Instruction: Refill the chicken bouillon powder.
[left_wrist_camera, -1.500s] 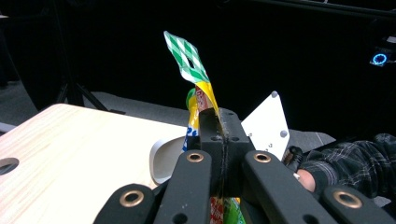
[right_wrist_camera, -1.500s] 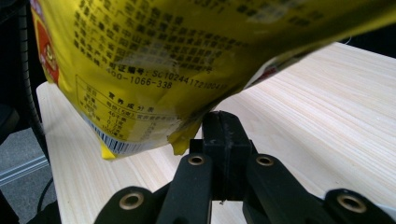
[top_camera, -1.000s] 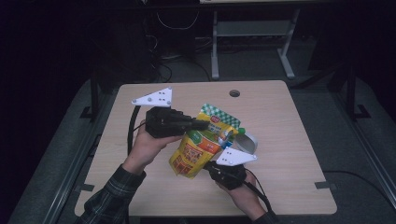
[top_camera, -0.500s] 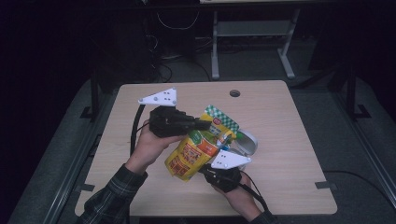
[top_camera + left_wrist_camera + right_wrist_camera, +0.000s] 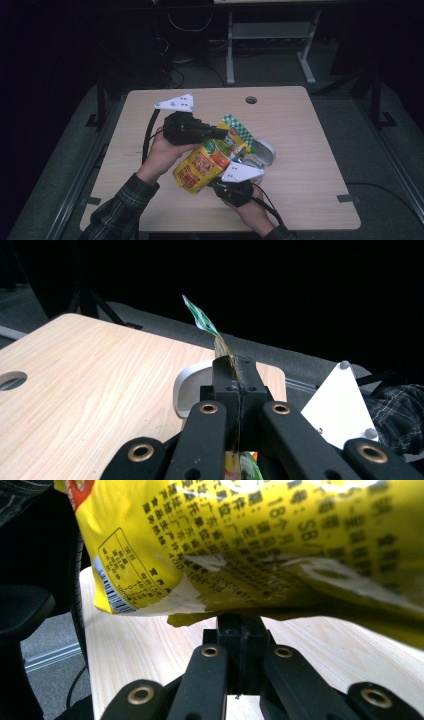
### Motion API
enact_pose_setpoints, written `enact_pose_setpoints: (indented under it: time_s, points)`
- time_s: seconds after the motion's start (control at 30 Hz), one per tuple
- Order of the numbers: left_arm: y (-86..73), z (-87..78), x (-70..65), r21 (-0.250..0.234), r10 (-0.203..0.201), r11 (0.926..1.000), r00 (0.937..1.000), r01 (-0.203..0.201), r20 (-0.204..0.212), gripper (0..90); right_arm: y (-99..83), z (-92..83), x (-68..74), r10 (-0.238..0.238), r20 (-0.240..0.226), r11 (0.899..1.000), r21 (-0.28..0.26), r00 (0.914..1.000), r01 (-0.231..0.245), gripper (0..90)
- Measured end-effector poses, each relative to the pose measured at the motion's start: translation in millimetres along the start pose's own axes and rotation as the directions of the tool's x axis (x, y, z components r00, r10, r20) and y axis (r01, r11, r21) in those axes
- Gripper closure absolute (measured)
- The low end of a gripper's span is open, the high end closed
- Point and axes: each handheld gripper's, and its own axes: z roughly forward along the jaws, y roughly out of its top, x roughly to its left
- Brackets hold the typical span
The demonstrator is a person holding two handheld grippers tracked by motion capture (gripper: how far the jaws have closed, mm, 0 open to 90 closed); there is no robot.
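A yellow snack bag (image 5: 210, 157) with a green-checked top hangs tilted above the table, stretched between both grippers. My left gripper (image 5: 225, 134) is shut on the bag's upper edge; in the left gripper view the thin bag strip (image 5: 207, 327) rises from between the closed jaws (image 5: 235, 365). My right gripper (image 5: 228, 176) comes up from below and is shut on the bag's lower seam. In the right gripper view the printed back of the bag (image 5: 250, 540) spreads over the closed jaws (image 5: 243, 622). A white bowl (image 5: 265, 152) stands just right of the bag, partly hidden by it.
The wooden table (image 5: 310, 130) has a round cable hole (image 5: 251, 100) near its far edge. The white bowl's rim (image 5: 192, 382) lies just beyond the left gripper's jaws. Dark floor and a metal frame surround the table.
The bag's lower end has swung slightly left and down, so the bag lies a little flatter. Both hands have stayed almost in place.
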Motion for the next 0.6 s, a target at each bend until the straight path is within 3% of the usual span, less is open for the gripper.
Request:
enact_pose_setpoints:
  time_s: [0.6]
  points:
    - [-1.6, 9.0, 0.9, 0.062, -0.005, 0.9981, 1.0000, 0.005, 0.002, 90.0, -0.7, 10.0, 6.7, -0.004, -0.046, 1.000, -0.008, 0.9989, 0.004, 90.0]
